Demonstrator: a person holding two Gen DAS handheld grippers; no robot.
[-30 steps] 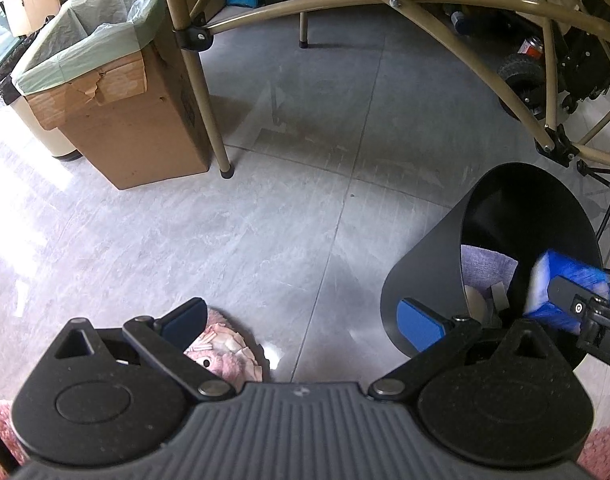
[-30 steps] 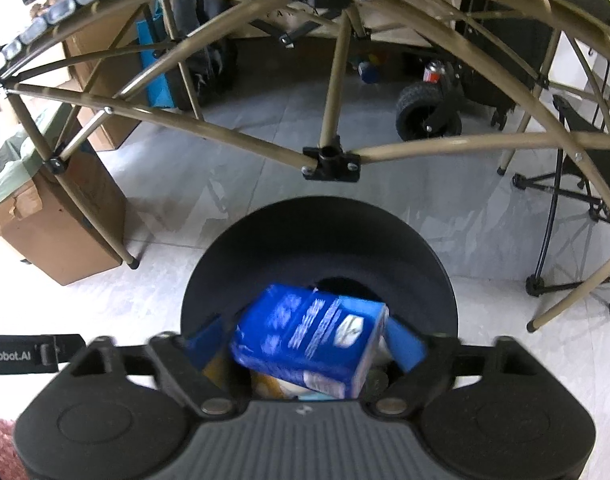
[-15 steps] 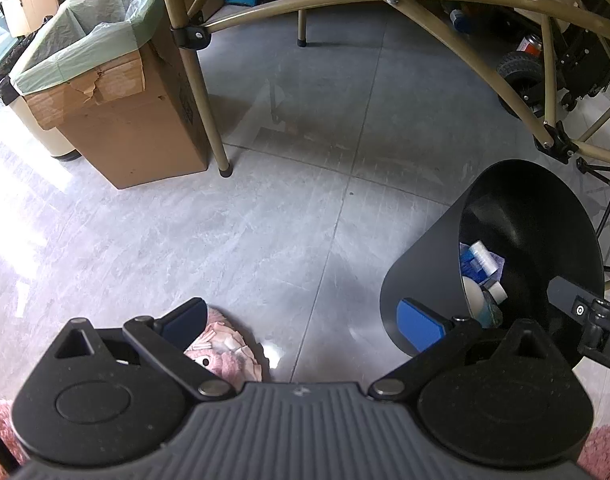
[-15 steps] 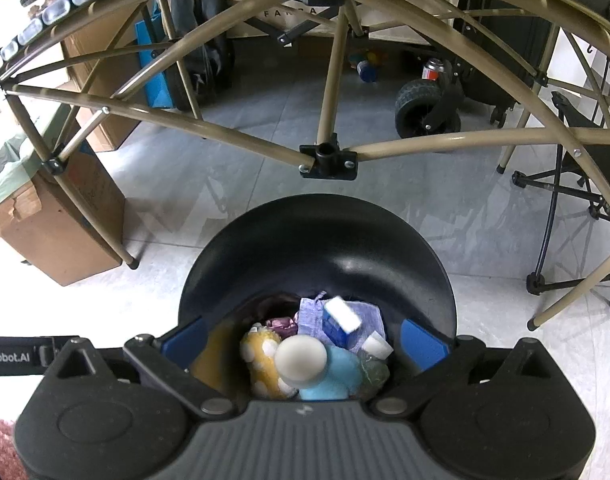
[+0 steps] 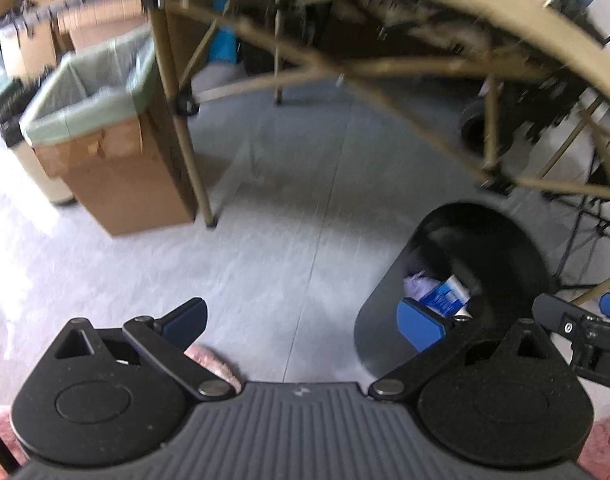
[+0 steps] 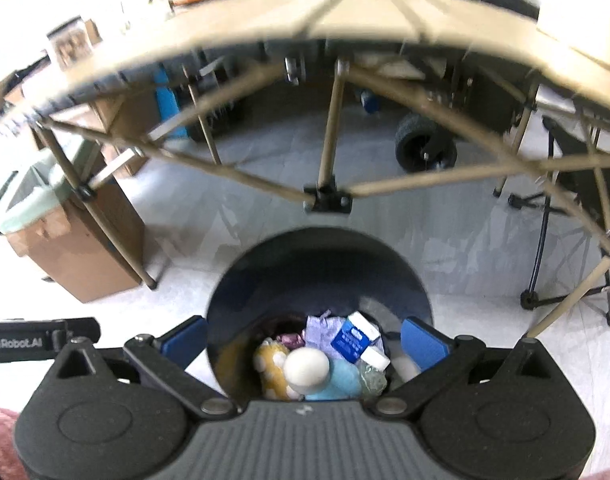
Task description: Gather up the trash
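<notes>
Grey tile floor (image 5: 297,208) under black bin (image 6: 317,280)

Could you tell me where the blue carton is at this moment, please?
The blue carton lies inside the black bin, low in the right wrist view, on the lilac cloth beside a white ball.

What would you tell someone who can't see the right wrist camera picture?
The open, empty right gripper hangs over a round black trash bin on a pale tiled floor. In the bin lie a blue carton, a white ball and purple cloth. Behind stand a tan folding table and a lined cardboard box.
</notes>
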